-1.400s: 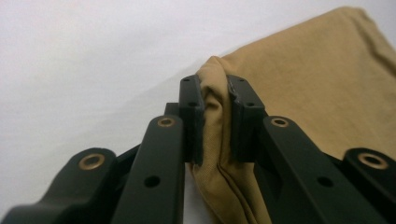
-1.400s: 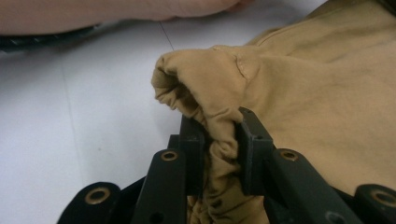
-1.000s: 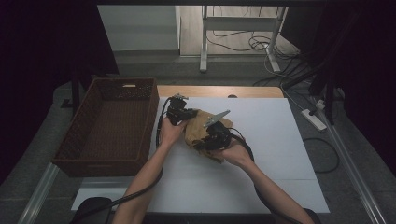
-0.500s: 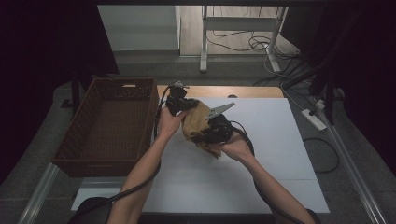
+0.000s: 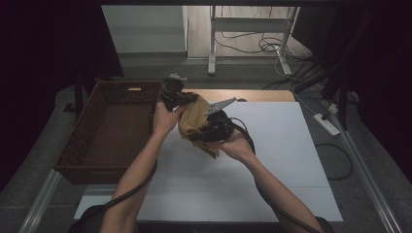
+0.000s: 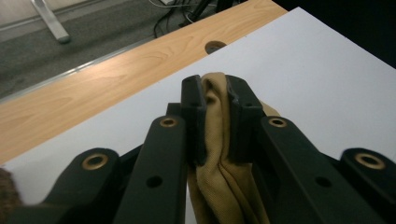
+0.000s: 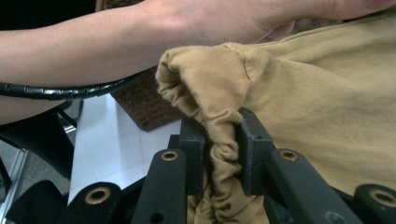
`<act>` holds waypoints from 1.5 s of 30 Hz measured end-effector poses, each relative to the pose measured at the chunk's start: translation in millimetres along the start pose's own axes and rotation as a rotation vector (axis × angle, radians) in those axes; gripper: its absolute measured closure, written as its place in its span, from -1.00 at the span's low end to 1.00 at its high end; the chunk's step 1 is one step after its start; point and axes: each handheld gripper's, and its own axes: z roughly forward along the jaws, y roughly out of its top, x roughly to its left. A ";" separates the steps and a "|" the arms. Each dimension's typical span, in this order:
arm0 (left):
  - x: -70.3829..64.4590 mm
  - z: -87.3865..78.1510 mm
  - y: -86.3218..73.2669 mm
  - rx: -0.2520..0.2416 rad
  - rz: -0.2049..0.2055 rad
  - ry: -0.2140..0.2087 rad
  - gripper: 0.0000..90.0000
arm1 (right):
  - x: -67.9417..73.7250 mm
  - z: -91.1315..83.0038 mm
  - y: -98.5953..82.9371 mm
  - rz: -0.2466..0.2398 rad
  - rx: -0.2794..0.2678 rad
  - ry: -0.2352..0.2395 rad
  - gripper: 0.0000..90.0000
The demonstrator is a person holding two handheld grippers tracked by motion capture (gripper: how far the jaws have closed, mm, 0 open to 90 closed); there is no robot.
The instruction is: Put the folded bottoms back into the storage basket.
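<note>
A mustard-yellow cloth (image 5: 194, 122) hangs bunched between both grippers, lifted above the white table top (image 5: 272, 160) near its far left side. My left gripper (image 5: 187, 98) is shut on a fold of the cloth (image 6: 215, 135), pinched between its black jaws. My right gripper (image 5: 197, 133) is shut on a gathered ridge of the same cloth (image 7: 223, 149), with the rest of the fabric spreading to the right in the right gripper view. The person's left forearm (image 7: 121, 42) crosses the top of that view.
A dark brown wicker basket (image 5: 85, 141) stands just left of the white top, close to the left hand. A wooden strip (image 5: 262, 95) runs along the table's far edge. Cables (image 5: 335, 170) lie on the floor to the right.
Both hands have lifted the cloth and carried it slightly left and away, toward the basket's corner. Both grippers stay shut on it.
</note>
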 end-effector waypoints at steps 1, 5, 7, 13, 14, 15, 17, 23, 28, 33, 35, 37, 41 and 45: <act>2.2 -3.7 0.2 -0.006 0.000 0.005 0.75 | 0.5 1.6 2.0 -0.002 -0.001 0.001 0.67; 11.2 -16.0 -0.5 -0.016 -0.004 0.022 0.75 | 3.4 11.2 14.5 -0.018 -0.002 0.011 0.67; 16.3 -22.4 -1.7 -0.025 -0.011 0.029 0.75 | 4.7 16.0 20.2 -0.025 -0.002 0.017 0.67; 32.3 -42.8 -7.8 -0.044 -0.028 0.049 0.75 | 9.8 31.4 35.5 -0.046 -0.003 0.035 0.67; 34.8 -46.1 -9.0 -0.046 -0.030 0.053 0.75 | 10.7 34.0 38.0 -0.051 -0.001 0.038 0.67; 37.4 -49.4 -10.2 -0.050 -0.031 0.057 0.75 | 11.6 36.6 40.5 -0.052 -0.001 0.041 0.67; 42.3 -56.0 -11.9 -0.052 -0.035 0.067 0.75 | 13.5 42.0 45.8 -0.060 -0.001 0.047 0.67; 57.5 -77.9 -15.6 -0.075 -0.050 0.091 0.75 | 19.2 58.0 63.5 -0.082 0.002 0.063 0.67; 69.1 -96.4 -18.6 -0.095 -0.054 0.128 0.76 | 23.4 69.5 78.3 -0.100 0.004 0.077 0.67; 79.6 -112.3 -23.1 -0.117 -0.066 0.156 0.76 | 29.4 82.1 92.2 -0.117 -0.004 0.082 0.67; 83.5 -118.9 -24.9 -0.125 -0.070 0.169 0.76 | 31.6 86.9 97.6 -0.125 -0.003 0.086 0.67; 87.6 -125.7 -26.4 -0.130 -0.074 0.180 0.76 | 33.9 92.2 102.5 -0.132 -0.004 0.090 0.67; 95.1 -139.4 -29.1 -0.147 -0.083 0.198 0.76 | 39.1 102.1 112.7 -0.145 -0.009 0.095 0.67; 101.6 -151.2 -32.4 -0.152 -0.087 0.217 0.76 | 45.0 111.5 121.9 -0.161 -0.008 0.099 0.67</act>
